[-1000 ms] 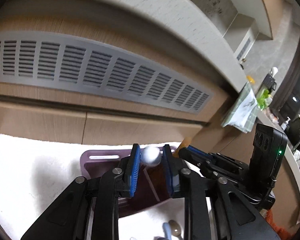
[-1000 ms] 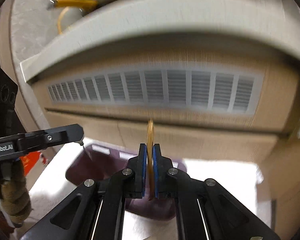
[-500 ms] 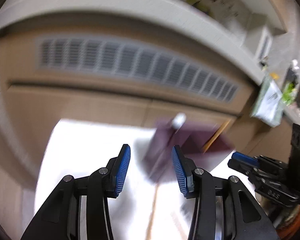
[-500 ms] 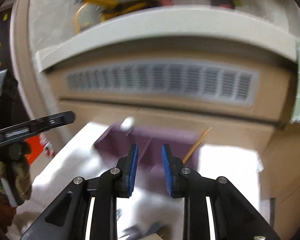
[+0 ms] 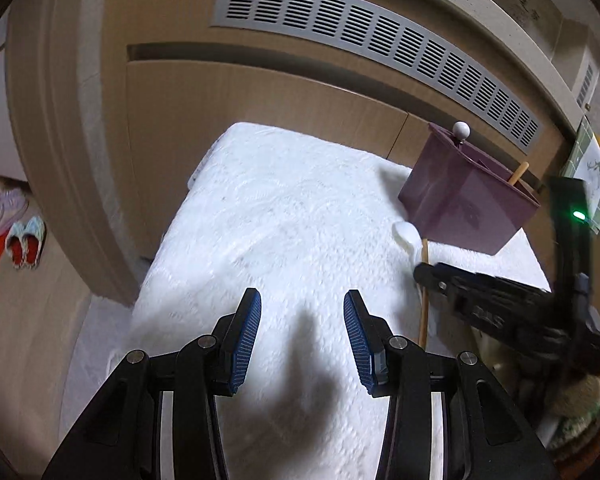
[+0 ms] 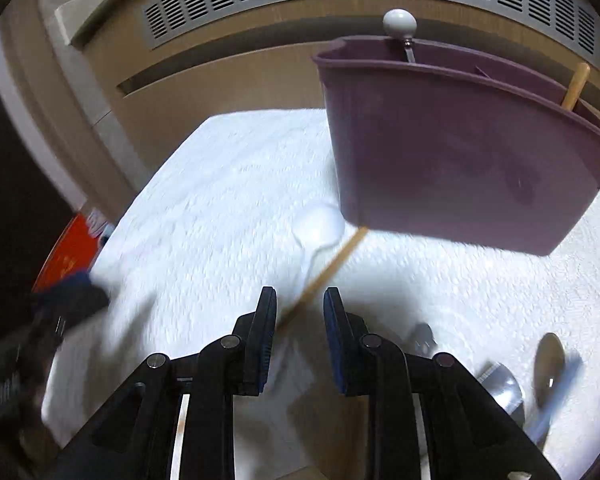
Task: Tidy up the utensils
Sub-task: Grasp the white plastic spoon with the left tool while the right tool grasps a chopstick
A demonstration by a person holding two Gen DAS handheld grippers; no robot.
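Both grippers have just let their jaws open: the left gripper hangs empty above the white towel. The right gripper stands apart around a wooden stick lying beside a white spoon, not pressing it. The purple caddy holds a ball-topped utensil and another stick.

Left gripper: matte black linkage arms, angular, with round silver screw heads at the joints, filling the lower centre of the left wrist view. Fingers faced with blue ribbed pads.

Right gripper: same black build and silver pivot screws, lower centre of the right wrist view; narrow blue pads on the inner finger faces. Seen again at the right edge of the left wrist view: black body with faint white lettering, unreadable, and an upright black block bearing a small green light.

Person: no clothing clearly discernible.
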